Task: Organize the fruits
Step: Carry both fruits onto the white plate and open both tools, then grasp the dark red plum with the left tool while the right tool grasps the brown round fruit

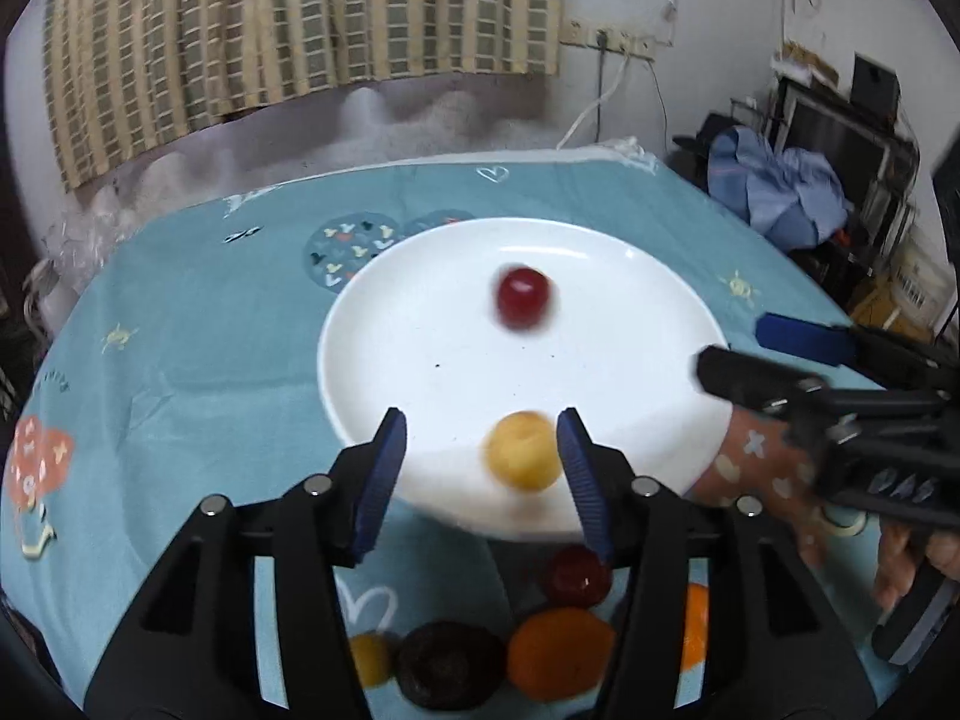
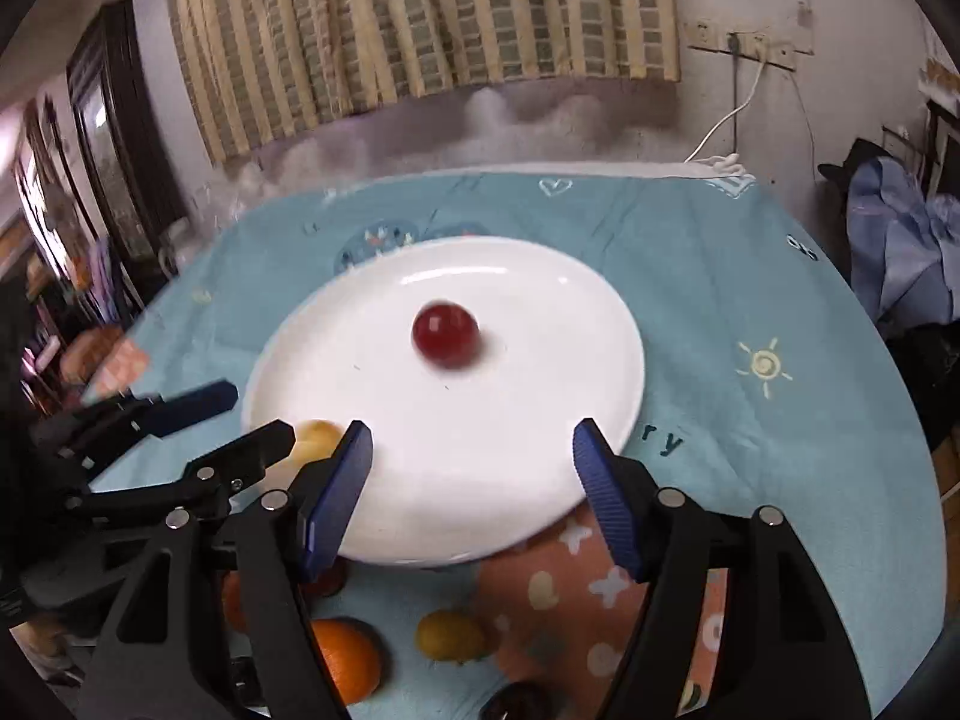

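Holding two fruits, white plate: red fruit, yellow fruit.

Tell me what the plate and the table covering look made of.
Plate: probably glazed ceramic, though melamine is possible; it is glossy white with sharp light reflections near the rim. Table covering: soft printed fabric, matte teal, with creases and cartoon prints.

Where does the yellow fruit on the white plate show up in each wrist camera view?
Left wrist view: the yellow fruit lies low in the middle, at the white plate's near rim, between the left gripper's open fingers.
Right wrist view: the yellow fruit is at lower left, partly hidden behind the left gripper.
Shared landmark: the red fruit near the plate's middle.
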`<state>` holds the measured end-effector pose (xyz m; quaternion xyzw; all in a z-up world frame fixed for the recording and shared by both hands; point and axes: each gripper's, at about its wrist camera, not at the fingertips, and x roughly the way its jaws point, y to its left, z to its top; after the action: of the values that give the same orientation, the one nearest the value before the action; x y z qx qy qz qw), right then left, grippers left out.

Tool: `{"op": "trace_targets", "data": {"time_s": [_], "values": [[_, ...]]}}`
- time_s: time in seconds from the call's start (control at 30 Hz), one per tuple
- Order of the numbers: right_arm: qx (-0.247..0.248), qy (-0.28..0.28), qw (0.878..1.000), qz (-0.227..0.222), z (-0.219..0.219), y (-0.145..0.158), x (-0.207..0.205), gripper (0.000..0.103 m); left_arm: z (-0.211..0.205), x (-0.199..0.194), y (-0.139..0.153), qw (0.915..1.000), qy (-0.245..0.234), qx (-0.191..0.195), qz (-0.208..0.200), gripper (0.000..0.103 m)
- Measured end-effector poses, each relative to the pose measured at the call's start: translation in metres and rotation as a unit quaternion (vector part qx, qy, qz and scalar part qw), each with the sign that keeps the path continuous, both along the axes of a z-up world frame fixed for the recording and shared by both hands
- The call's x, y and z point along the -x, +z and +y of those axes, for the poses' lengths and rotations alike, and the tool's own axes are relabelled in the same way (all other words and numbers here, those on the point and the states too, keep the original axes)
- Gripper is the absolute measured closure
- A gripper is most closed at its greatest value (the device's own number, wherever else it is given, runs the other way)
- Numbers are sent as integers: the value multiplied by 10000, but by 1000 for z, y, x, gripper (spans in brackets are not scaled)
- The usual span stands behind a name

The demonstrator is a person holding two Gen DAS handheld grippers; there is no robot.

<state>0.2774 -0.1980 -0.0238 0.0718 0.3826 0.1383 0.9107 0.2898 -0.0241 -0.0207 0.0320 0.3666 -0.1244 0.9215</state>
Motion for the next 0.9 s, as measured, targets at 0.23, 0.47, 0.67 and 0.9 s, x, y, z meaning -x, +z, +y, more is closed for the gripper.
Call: {"op": "trace_targets", "data": {"time_s": [0.23, 0.47, 0.67, 0.9], "values": [[-203, 439, 9987, -166, 0, 21, 97, 33, 36, 89, 27, 9980, 238, -276, -508, 26], [-927, 40, 9955, -196, -22, -16, 173, 33, 51, 183, -6, 9968, 250, -538, -536, 22], [-759, -65, 9970, 149, -26, -34, 181, 33, 54, 195, -34, 9993, 108, -356, -23, 22], [-878, -39, 9941, 632, -28, -50, 172, 33, 45, 181, -41, 9995, -57, -224, 209, 21]]}}
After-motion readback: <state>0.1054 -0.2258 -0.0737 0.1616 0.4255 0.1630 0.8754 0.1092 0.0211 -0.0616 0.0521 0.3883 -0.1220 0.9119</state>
